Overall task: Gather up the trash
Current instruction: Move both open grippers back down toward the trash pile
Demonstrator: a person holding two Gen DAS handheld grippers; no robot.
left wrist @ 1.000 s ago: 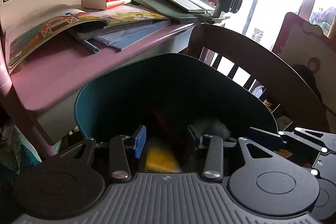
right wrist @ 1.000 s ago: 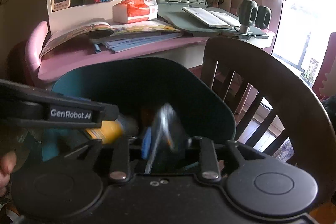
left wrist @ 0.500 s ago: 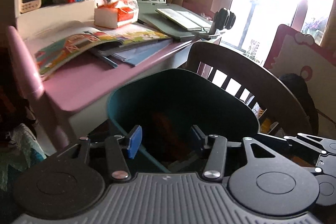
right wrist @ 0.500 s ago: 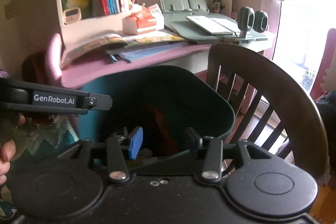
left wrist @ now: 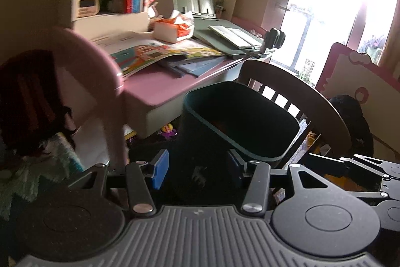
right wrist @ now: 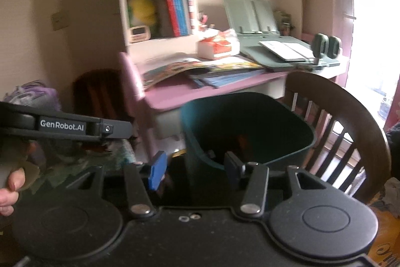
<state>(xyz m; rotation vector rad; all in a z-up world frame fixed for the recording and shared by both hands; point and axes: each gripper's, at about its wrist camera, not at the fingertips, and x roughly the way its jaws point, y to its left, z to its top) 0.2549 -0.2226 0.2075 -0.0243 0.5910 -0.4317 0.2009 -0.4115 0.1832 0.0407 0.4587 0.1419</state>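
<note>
Both grippers had pulled back from the dark teal plastic bin at twelve o'clock; the left gripper stood half-open and empty; the right gripper, its jaws opening wide, held nothing; the trash looked dropped.

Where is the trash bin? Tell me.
In both wrist views the teal trash bin stands centre, on the floor between the pink desk and the wooden chair.

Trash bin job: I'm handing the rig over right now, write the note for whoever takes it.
Left gripper: open, nothing between the pads.
Right gripper: jaws opening, nothing between them.
Teal bin: on the floor between the pink desk and the wooden chair, something orange inside it.
Done: neither gripper carries trash.
Left: look for more; the torn orange pack on the desk may be a candidate, but check first.
</note>
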